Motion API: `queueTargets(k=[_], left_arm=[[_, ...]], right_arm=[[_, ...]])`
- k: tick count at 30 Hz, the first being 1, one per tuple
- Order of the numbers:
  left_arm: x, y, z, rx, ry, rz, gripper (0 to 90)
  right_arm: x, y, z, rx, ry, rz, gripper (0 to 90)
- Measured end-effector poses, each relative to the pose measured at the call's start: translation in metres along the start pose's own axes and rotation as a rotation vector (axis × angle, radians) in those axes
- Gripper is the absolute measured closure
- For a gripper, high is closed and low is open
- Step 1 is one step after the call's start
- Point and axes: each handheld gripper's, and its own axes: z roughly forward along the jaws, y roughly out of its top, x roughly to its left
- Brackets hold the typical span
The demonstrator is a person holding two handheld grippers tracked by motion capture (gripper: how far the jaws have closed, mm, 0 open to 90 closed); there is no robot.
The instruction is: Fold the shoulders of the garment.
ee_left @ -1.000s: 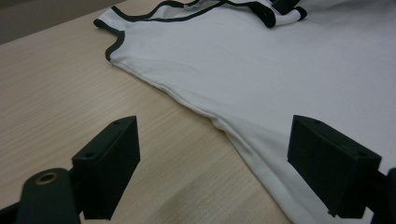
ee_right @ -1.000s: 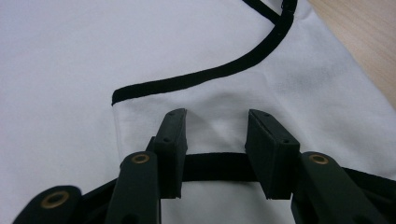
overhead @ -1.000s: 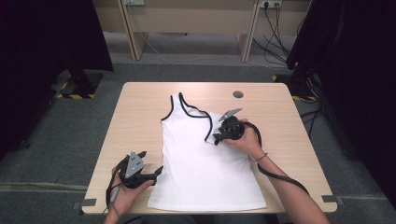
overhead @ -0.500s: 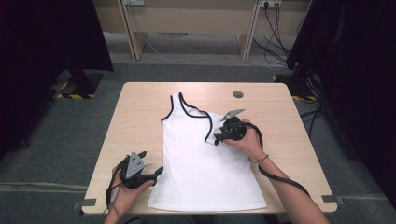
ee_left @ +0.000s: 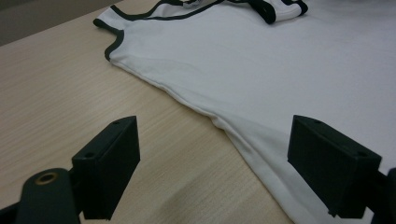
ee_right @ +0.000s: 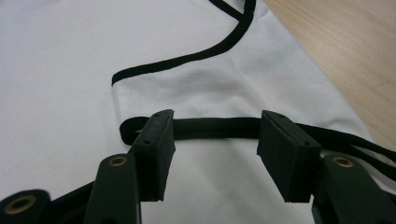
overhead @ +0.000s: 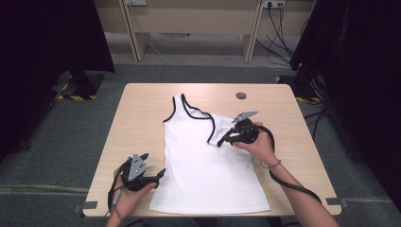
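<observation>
A white tank top with black trim lies flat on the wooden table, its right shoulder strap folded over onto the chest. My right gripper has its jaws spread around that strap's black edge, perhaps just brushing it, though I cannot be sure. My left gripper rests wide open at the shirt's lower left side seam, one jaw over the wood and one over the cloth.

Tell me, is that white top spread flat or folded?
Mostly spread flat: the top lies open on the table, but one shoulder strap is folded over onto its front near the right tongs.
</observation>
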Motion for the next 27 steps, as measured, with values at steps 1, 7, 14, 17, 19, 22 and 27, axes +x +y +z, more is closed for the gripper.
queueTargets(k=[1, 7, 14, 17, 19, 22, 27], left_arm=[[0.000, 0.000, 0.000, 0.000, 0.000, 0.000, 16.0], [0.000, 0.000, 0.000, 0.000, -0.001, 0.001, 16.0], [0.000, 0.000, 0.000, -0.004, -0.001, 0.003, 16.0], [0.000, 0.000, 0.000, -0.004, -0.003, 0.002, 16.0], [0.000, 0.000, 0.000, -0.005, -0.003, 0.001, 16.0], [0.000, 0.000, 0.000, -0.005, -0.003, 0.003, 16.0], [0.000, 0.000, 0.000, -0.003, -0.002, 0.003, 16.0]], right_arm=[[0.000, 0.000, 0.000, 0.000, -0.002, -0.001, 46.1], [0.000, 0.000, -0.001, -0.007, 0.002, 0.001, 45.8], [0.019, 0.003, 0.007, -0.001, 0.089, -0.078, 47.7], [0.027, 0.004, 0.012, 0.008, 0.110, -0.108, 49.8], [0.029, 0.003, 0.015, 0.018, 0.108, -0.123, 55.7], [0.030, 0.001, 0.018, 0.034, 0.101, -0.125, 66.4], [0.030, -0.002, 0.019, 0.036, 0.111, -0.120, 74.3]])
